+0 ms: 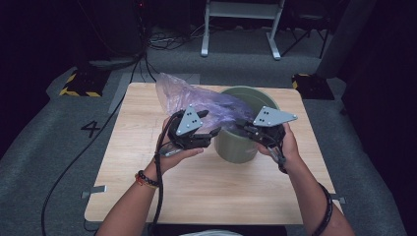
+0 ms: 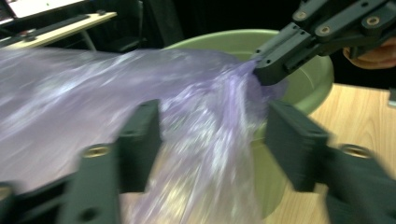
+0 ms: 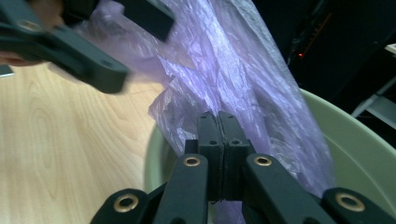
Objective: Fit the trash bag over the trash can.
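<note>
A thin purple plastic bag (image 1: pixel 196 101) stretches from the far left of the table down into a green bin (image 1: pixel 246 147). My right gripper (image 3: pixel 218 116) is shut on a bunched fold of the bag (image 3: pixel 233 60) just above the bin's rim (image 3: pixel 355 135). In the left gripper view the right gripper's tips (image 2: pixel 264 74) pinch the film. My left gripper (image 2: pixel 215 135) is open beside the bin. The bag (image 2: pixel 93 93) runs between its spread jaws, and the pads do not press on it. In the high view the left gripper (image 1: pixel 211 132) and right gripper (image 1: pixel 243 129) nearly meet over the bin's near-left edge.
The bin stands on a light wooden table (image 1: pixel 147 162), right of centre. Grey carpet surrounds the table. A white frame (image 1: pixel 241 29) and cables lie on the floor beyond, and yellow-black striped blocks (image 1: pixel 81 83) sit at the far corners.
</note>
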### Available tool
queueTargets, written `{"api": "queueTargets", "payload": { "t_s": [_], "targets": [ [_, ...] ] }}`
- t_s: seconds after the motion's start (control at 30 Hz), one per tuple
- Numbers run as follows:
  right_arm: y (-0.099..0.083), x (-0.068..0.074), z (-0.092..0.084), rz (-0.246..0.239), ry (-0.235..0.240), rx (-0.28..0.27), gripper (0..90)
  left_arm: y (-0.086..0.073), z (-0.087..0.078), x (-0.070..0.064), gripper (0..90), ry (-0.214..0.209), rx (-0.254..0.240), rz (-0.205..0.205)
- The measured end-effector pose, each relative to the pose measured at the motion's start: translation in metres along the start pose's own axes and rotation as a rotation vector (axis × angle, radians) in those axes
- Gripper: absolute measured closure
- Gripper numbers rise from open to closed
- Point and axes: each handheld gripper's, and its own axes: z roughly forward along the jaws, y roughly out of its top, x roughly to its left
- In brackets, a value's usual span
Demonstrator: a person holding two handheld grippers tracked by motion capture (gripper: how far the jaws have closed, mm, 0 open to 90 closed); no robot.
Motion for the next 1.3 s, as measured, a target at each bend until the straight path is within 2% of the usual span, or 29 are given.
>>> {"api": "queueTargets", "payload": {
  "t_s": [0.13,0.33,0.47,0.53,0.6,0.67,0.7,0.73,0.77,0.8,0.83,0.97,1.03,1.13,1.2,1.27,1.3],
  "targets": [
    [-0.005,-0.005,-0.006,0.011,-0.018,-0.001,89.7,-0.006,-0.013,0.004,22.0,0.005,-0.004,-0.027],
    [-0.014,-0.013,-0.016,0.037,-0.046,-0.002,89.7,-0.017,-0.027,0.005,20.1,0.029,-0.001,-0.040],
    [-0.020,-0.019,-0.020,0.054,-0.057,0.000,89.7,-0.021,-0.031,0.004,19.8,0.024,-0.008,-0.048],
    [-0.022,-0.020,-0.021,0.058,-0.058,0.001,89.7,-0.022,-0.030,0.003,19.8,0.018,-0.003,-0.049],
    [-0.024,-0.022,-0.023,0.060,-0.059,-0.001,89.5,-0.022,-0.027,0.002,21.4,-0.005,0.004,-0.040],
    [-0.026,-0.022,-0.024,0.061,-0.056,-0.001,89.1,-0.020,-0.024,-0.001,25.0,0.007,-0.001,-0.029],
    [-0.026,-0.022,-0.024,0.059,-0.057,0.000,89.0,-0.019,-0.022,-0.002,28.7,-0.019,-0.009,-0.023],
    [-0.027,-0.022,-0.025,0.058,-0.055,-0.001,88.6,-0.018,-0.021,-0.003,37.6,-0.021,-0.014,-0.018],
    [-0.027,-0.022,-0.025,0.057,-0.052,-0.001,88.3,-0.016,-0.019,-0.005,39.4,-0.013,-0.018,-0.014],
    [-0.027,-0.022,-0.026,0.053,-0.050,-0.002,88.1,-0.015,-0.016,-0.006,40.9,-0.023,-0.018,-0.007],
    [-0.028,-0.022,-0.027,0.047,-0.049,-0.003,88.0,-0.013,-0.014,-0.006,46.5,-0.027,-0.020,-0.002],
    [-0.031,-0.022,-0.031,0.035,-0.045,-0.003,87.9,-0.007,-0.005,-0.008,50.1,-0.014,-0.014,0.008],
    [-0.033,-0.024,-0.034,0.039,-0.049,-0.002,87.9,-0.005,-0.003,-0.007,48.6,0.009,-0.022,0.009],
    [-0.036,-0.028,-0.039,0.047,-0.060,-0.003,87.9,-0.005,-0.001,-0.003,38.8,0.016,-0.025,-0.016],
    [-0.038,-0.030,-0.042,0.052,-0.063,-0.005,87.9,-0.005,-0.003,-0.001,35.9,0.020,-0.035,-0.023],
    [-0.040,-0.031,-0.043,0.048,-0.067,-0.007,87.7,-0.004,-0.003,0.000,35.4,-0.005,-0.036,-0.023],
    [-0.040,-0.031,-0.044,0.048,-0.065,-0.008,87.5,-0.003,-0.003,0.000,35.4,-0.004,-0.041,-0.019]
  ]
}}
